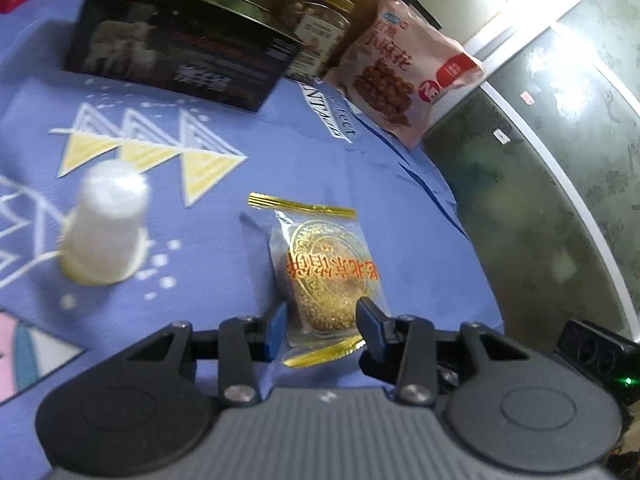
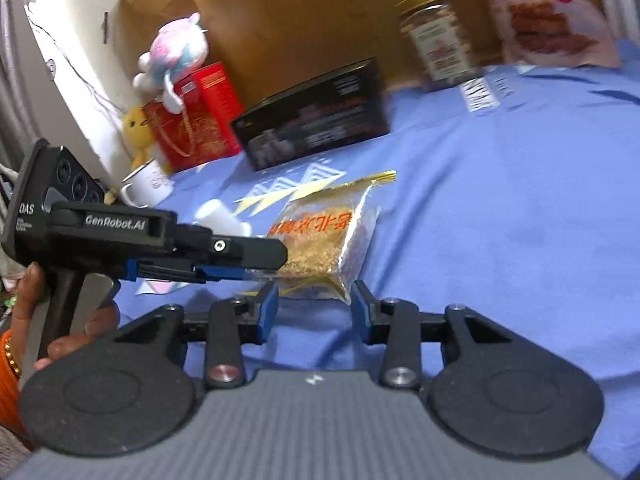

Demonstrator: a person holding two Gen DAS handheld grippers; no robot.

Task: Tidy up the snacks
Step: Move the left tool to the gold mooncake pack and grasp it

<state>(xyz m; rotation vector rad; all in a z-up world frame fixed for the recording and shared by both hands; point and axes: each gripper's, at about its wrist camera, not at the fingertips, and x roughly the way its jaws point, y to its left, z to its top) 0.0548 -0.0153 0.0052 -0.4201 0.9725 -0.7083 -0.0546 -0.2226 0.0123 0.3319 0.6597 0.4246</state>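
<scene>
The left gripper (image 1: 322, 318) is partly closed, its fingers straddling the near end of the cake (image 1: 324, 276) wrapper; whether they bite it I cannot tell, though the cake looks tilted up off the cloth (image 1: 400, 208). The right gripper (image 2: 316, 300) is open, empty, just near of it. Left stands a cup (image 1: 106, 226); far off, box (image 1: 180, 44), jar (image 1: 320, 28) and bag (image 1: 404, 68) line up, likely the sorted row.

A clear, gold-edged packet (image 1: 320, 276) holding a round sesame cake lies flat on the blue cloth, red lettering across its face.
</scene>
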